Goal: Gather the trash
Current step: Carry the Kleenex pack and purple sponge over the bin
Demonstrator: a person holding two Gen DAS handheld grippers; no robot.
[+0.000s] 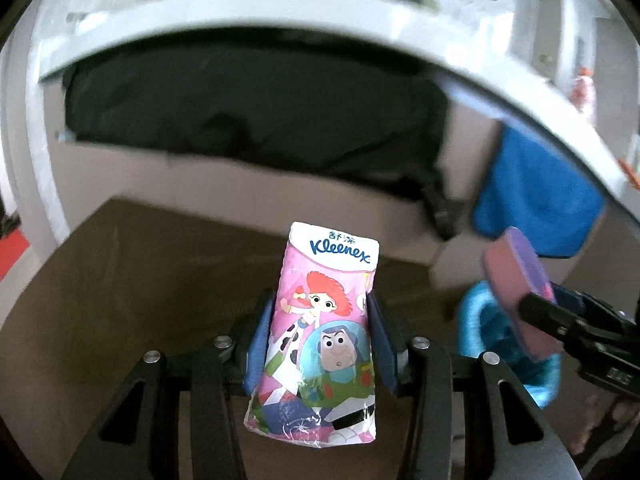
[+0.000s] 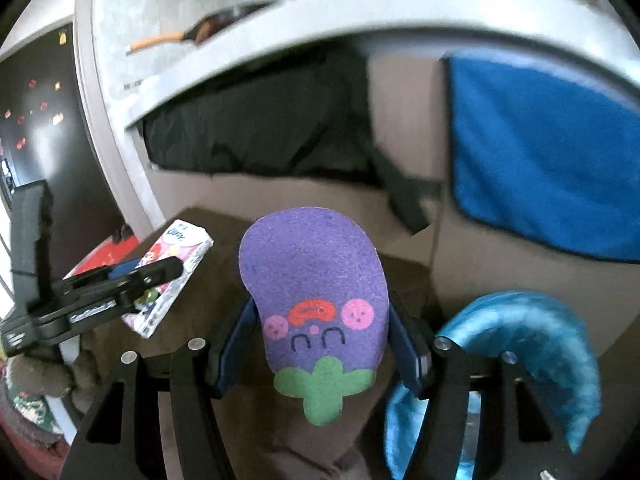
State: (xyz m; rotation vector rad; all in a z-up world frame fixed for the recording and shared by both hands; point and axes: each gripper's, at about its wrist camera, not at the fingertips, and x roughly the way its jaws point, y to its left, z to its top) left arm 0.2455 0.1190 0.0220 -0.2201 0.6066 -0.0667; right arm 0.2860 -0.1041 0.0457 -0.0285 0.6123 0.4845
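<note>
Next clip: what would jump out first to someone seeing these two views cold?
The pink cartoon-printed Kleenex pack, clamped upright in the left tongs, fills the centre of the left wrist view. The purple felt eggplant face sits gripped in the right tongs. Behind both, a blue towel hangs at the right.

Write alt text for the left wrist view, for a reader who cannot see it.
The left tongs grip a pink Kleenex tissue pack printed with cartoon characters, held upright above a brown surface. At right, the right tongs hold a purple felt piece near a shiny blue curved object. Behind, a dark bag lies under a white table edge.
</note>
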